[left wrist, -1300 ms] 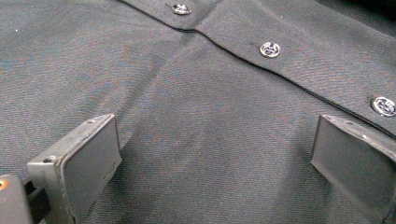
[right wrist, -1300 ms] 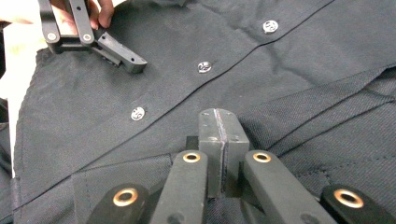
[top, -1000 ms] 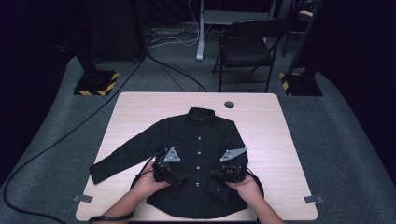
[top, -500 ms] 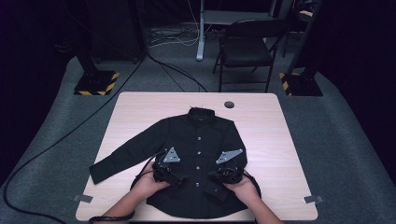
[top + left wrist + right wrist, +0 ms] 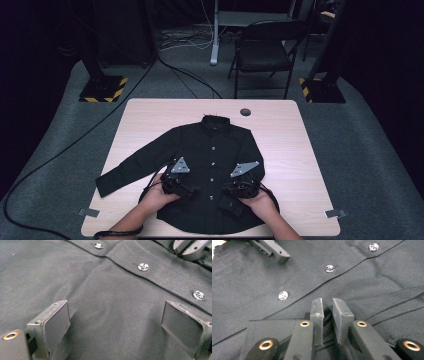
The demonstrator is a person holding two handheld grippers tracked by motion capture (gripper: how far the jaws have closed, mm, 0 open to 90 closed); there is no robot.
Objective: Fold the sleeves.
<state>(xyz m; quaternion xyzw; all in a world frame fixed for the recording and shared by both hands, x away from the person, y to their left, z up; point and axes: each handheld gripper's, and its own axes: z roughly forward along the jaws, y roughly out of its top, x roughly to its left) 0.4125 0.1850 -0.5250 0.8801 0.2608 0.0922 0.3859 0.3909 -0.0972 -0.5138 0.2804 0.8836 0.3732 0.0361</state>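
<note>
Black button-up shirt (image 5: 212, 165) lies flat, face-up on surface (image 5: 285, 135) for folding. Left claw (image 5: 115, 325) wide open, just closing; right claw (image 5: 328, 315) barely parted, just opening, gripping nothing.

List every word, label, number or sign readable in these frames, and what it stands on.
No readable text anywhere.
Shirt: no label or print visible.
Snap buttons: an embossed mark, too small and blurred to read.
Yellow-and-black hazard stripes on the stand bases: a warning pattern, no words.
Grey strips at the table's near corners: blank as far as can be seen.
</note>
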